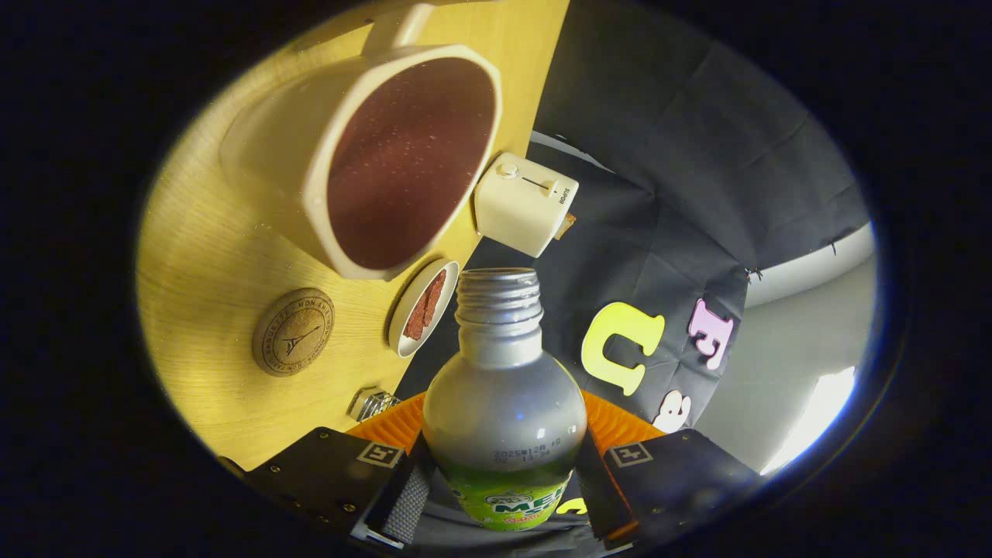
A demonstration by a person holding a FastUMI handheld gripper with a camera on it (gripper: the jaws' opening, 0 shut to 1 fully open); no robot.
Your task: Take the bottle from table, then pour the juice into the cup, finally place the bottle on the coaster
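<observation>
Claw (502,496) fingers clench the uncapped bottle (504,411), tilted with its mouth just short of the cup (372,163) on the desk (209,279), so pouring from here could well spill juice beside the rim, toward the coaster (293,332).

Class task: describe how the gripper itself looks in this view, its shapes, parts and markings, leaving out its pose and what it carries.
The gripper has two broad, flat-faced blocks, one on each side. Each block carries a small square tag with a black-on-white pattern near its inner top corner. Small screws dot the block nearer the table. A textured, woven-looking strip lines the inner face of that side's finger. An orange ribbed part arcs behind the fingers.
</observation>
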